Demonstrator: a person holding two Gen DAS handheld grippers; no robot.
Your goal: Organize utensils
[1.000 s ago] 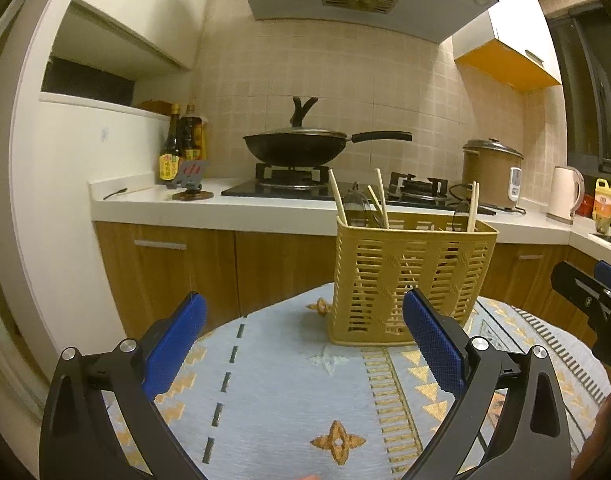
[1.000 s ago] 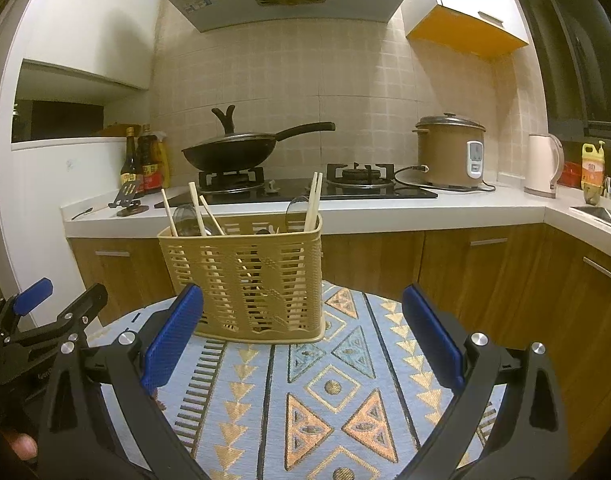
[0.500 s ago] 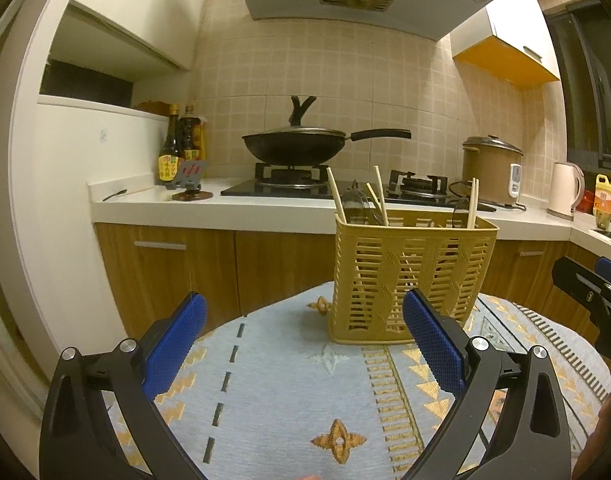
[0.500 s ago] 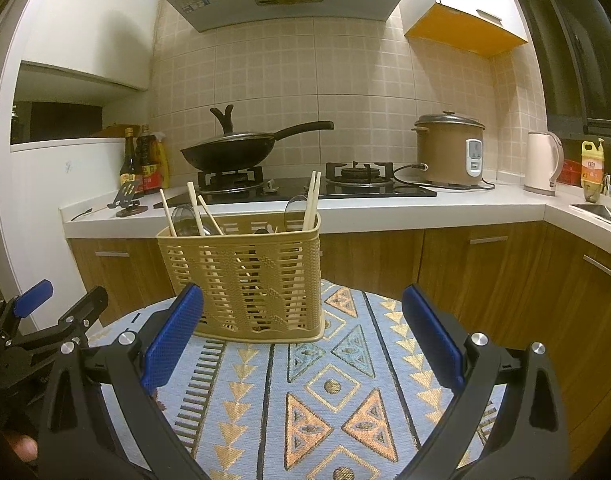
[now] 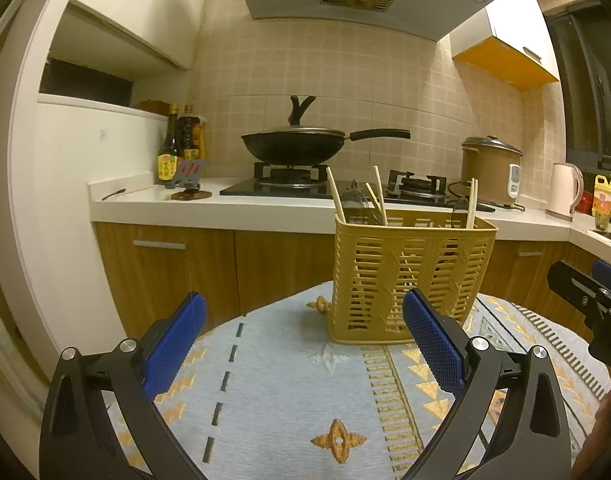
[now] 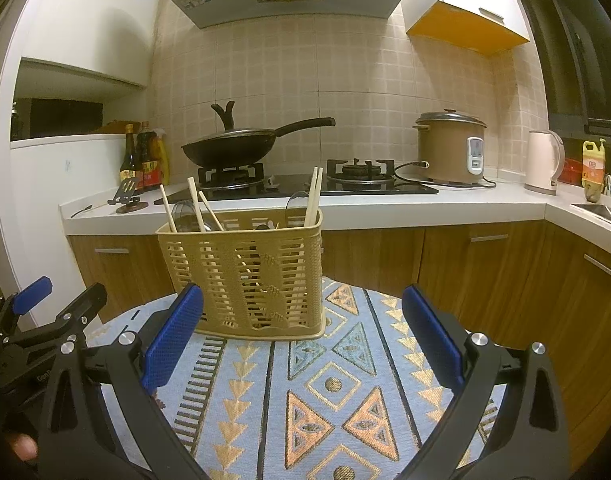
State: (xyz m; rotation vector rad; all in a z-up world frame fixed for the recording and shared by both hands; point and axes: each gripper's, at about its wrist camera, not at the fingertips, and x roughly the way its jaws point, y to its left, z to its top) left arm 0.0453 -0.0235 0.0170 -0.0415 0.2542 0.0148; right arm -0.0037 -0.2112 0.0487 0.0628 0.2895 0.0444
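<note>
A tan slotted utensil basket (image 5: 409, 276) stands upright on the round table's patterned cloth (image 5: 289, 392). It also shows in the right wrist view (image 6: 245, 276). Wooden chopsticks (image 5: 336, 196) and clear spoons (image 6: 183, 214) stick out of it. My left gripper (image 5: 303, 340) is open and empty, hovering above the cloth in front of the basket. My right gripper (image 6: 301, 336) is open and empty, to the right of the left one, also short of the basket. Each gripper shows at the edge of the other's view.
Behind the table runs a kitchen counter (image 6: 385, 206) with a wok on the gas hob (image 5: 297, 146), sauce bottles (image 5: 177, 148), a rice cooker (image 6: 451, 148) and a kettle (image 6: 543, 162). Wooden cabinets (image 6: 465, 268) stand under it.
Both views have shifted very slightly; the basket sits a touch higher in frame. Both grippers stay open and empty.
</note>
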